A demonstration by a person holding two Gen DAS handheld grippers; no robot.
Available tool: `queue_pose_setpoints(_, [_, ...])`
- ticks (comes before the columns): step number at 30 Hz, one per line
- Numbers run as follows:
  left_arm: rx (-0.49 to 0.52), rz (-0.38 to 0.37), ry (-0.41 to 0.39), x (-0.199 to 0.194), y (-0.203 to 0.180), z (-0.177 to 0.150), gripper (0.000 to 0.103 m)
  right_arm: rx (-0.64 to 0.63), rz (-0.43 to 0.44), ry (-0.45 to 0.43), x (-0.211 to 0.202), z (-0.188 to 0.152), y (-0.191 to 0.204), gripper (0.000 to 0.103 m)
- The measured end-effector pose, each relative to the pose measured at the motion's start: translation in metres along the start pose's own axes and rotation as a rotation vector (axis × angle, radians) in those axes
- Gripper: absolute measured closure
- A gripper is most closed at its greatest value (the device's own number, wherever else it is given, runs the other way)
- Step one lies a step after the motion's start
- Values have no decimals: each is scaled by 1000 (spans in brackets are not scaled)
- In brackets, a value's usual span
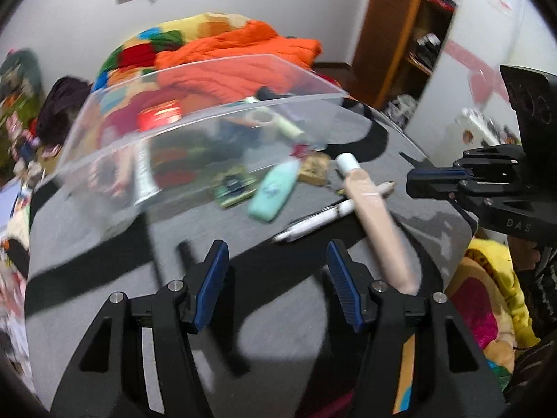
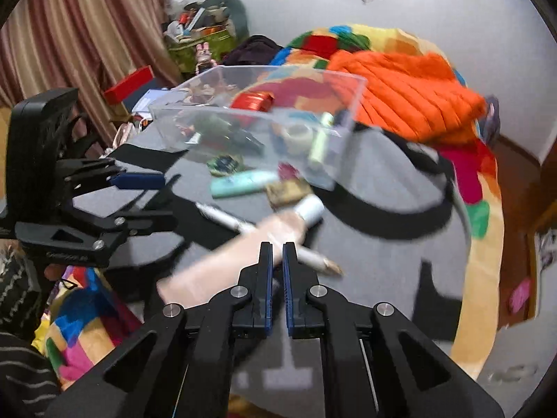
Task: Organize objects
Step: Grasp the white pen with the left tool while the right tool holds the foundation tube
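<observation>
**Pink tube still out of the box, both grippers held close by**

Pink tube (image 2: 243,254) with its white cap is seen nearest, lying slanted on the grey mat (image 2: 383,244). It is laid across a white pen (image 2: 222,219). The right gripper (image 2: 275,264) is held low, just over the middle of the tube. Its blue fingers are nearly together, with only a thin gap between them, and nothing is seen pinched. Whether the tube is touched cannot be told.

The left gripper (image 1: 276,268) is held low over the mat too, beside the tube. Its fingers are spread wide apart and nothing is held. It seems to be kept ready to help.

A little farther, a green bottle (image 1: 273,191) and a small brown packet (image 1: 315,170) are left loose on the mat. These are likely waiting to be put away.

Farthest, the clear box (image 1: 195,104) is seen with a red tin (image 1: 160,115) and a tape roll (image 1: 261,116) already inside. Things are probably gathered there.
</observation>
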State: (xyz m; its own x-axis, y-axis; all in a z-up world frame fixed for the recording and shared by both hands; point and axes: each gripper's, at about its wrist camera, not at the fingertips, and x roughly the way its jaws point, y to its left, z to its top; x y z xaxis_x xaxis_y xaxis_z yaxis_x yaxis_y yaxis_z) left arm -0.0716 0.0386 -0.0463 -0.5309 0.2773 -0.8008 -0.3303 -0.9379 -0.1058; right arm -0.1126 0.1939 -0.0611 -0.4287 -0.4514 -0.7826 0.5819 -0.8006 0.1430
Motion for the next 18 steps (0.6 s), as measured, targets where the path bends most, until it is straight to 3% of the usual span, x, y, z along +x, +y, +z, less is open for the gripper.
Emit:
queue_pose_setpoints(4, [122,21,40,22,-19,16,44,90,15,1,-5,-11,-19,94])
queue_pose_setpoints(8, [198,36,76,40,-30,24,45,125,0,-2,1,-13,-22,70])
queue_pose_setpoints(11, [212,31,76,44,-32,25,45,120,-38,-20,5,-12,-22,65])
queue_pose_setpoints(12, [214,21,76,44,-33,25,47,117,-42,-18,7,-11,-22,65])
queue_pose_setpoints(14, [220,-11,93,47,-36,25,66,116,-58,-11,12,-9,-24,65])
queue_pose_setpoints(18, [223,-20,90,50,-44,21,76,155,-33,-1,19,-6,-31,65])
